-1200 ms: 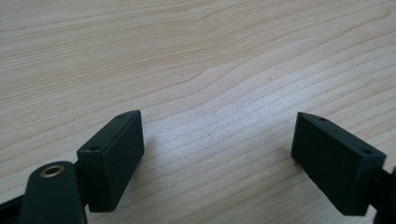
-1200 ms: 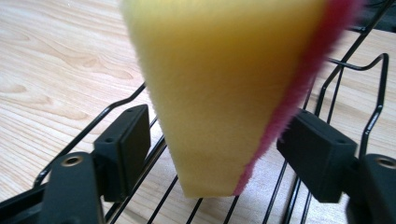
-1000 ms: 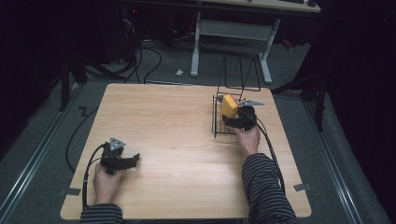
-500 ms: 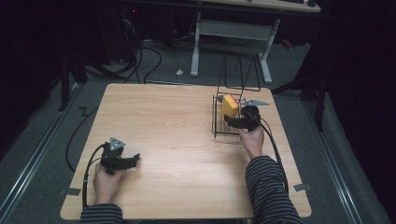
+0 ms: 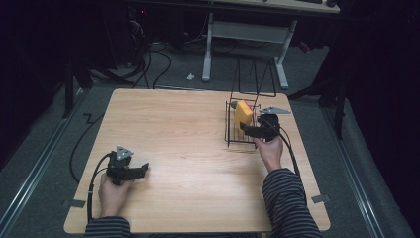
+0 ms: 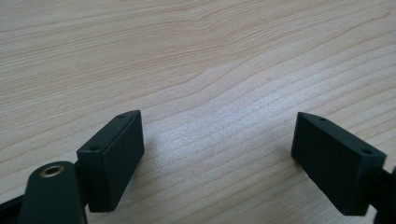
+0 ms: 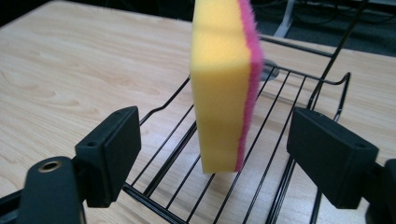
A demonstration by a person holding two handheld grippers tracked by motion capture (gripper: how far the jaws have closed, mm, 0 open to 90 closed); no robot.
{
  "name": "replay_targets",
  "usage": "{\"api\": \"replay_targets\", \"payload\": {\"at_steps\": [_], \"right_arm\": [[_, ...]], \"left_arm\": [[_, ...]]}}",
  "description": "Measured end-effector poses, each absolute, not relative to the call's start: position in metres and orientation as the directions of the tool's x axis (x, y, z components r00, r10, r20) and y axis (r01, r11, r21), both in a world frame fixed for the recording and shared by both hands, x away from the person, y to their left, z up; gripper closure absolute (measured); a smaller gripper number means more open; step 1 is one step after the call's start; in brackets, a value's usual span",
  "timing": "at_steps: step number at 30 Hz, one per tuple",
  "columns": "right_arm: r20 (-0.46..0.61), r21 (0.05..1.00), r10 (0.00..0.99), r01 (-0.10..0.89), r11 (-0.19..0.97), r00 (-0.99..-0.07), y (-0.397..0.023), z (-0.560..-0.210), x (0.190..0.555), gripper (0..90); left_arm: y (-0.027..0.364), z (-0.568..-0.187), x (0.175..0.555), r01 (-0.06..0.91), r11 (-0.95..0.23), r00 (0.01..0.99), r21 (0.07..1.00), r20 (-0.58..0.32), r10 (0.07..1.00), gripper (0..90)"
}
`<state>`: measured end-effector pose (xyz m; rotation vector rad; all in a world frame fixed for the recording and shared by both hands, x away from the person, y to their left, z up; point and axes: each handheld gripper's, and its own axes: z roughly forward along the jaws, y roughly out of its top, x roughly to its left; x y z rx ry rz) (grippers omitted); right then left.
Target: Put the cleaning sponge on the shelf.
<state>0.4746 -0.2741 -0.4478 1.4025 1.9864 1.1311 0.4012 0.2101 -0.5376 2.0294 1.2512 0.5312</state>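
Observation:
A yellow sponge (image 5: 242, 113) with a pink scouring side stands on edge in a black wire rack (image 5: 231, 135) at the table's right. My right gripper (image 5: 246, 128) sits just on the near side of it, open. In the right gripper view the sponge (image 7: 219, 93) rises upright on the rack's wires (image 7: 154, 205), a little beyond my right gripper (image 7: 217, 140), whose jaws stand wide apart and touch nothing. My left gripper (image 5: 142, 171) rests at the table's near left, open. In the left gripper view, the left gripper (image 6: 217, 140) has only bare wood between its jaws.
The wooden table (image 5: 178, 129) has open room across its middle and left. The rack's tall wire back (image 5: 255, 79) stands up at the far right. Beyond the far edge are a desk frame (image 5: 247, 32) and cables (image 5: 148, 59) on the floor.
My right gripper has drawn back a little towards the near side, away from the sponge, which stays upright in the rack. The left gripper has not moved.

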Motion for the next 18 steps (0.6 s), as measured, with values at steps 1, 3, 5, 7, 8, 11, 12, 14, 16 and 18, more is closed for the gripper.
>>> {"api": "replay_targets", "payload": {"at_steps": [1,3,5,7,8,11,12,14,16,18], "right_arm": [[0.099,0.822,0.922,0.553,0.135,-0.373,-0.275,-0.448,0.473,18.6],[0.091,0.819,0.923,0.554,0.145,-0.375,-0.278,-0.447,0.471,18.5],[0.088,0.825,0.922,0.546,0.144,-0.377,-0.280,-0.445,0.468,18.7],[0.100,0.835,0.916,0.533,0.135,-0.388,-0.282,-0.441,0.464,20.4],[0.105,0.842,0.913,0.524,0.129,-0.393,-0.282,-0.439,0.462,21.8],[0.112,0.859,0.914,0.500,0.108,-0.391,-0.286,-0.437,0.454,23.9],[0.112,0.860,0.913,0.499,0.109,-0.393,-0.288,-0.438,0.452,24.0],[0.110,0.855,0.914,0.506,0.113,-0.390,-0.291,-0.438,0.449,24.0],[0.110,0.858,0.914,0.501,0.111,-0.391,-0.294,-0.436,0.446,24.2],[0.112,0.866,0.913,0.489,0.105,-0.393,-0.296,-0.431,0.442,24.6]], "left_arm": [[0.210,-0.538,0.401,0.611,-0.302,0.453,0.731,-0.010,0.891,17.6],[0.210,-0.538,0.401,0.611,-0.302,0.453,0.731,-0.010,0.891,17.6],[0.210,-0.538,0.401,0.611,-0.302,0.453,0.731,-0.011,0.891,17.6],[0.210,-0.538,0.401,0.611,-0.302,0.453,0.731,-0.011,0.891,17.6],[0.210,-0.538,0.401,0.612,-0.302,0.453,0.731,-0.011,0.891,17.6],[0.210,-0.538,0.401,0.612,-0.302,0.453,0.731,-0.011,0.891,17.6],[0.210,-0.538,0.401,0.612,-0.302,0.453,0.731,-0.011,0.891,17.6],[0.210,-0.538,0.401,0.611,-0.303,0.454,0.731,-0.010,0.891,17.6],[0.210,-0.538,0.401,0.612,-0.302,0.453,0.731,-0.011,0.891,17.6],[0.210,-0.538,0.401,0.612,-0.302,0.453,0.731,-0.011,0.891,17.6]]}}
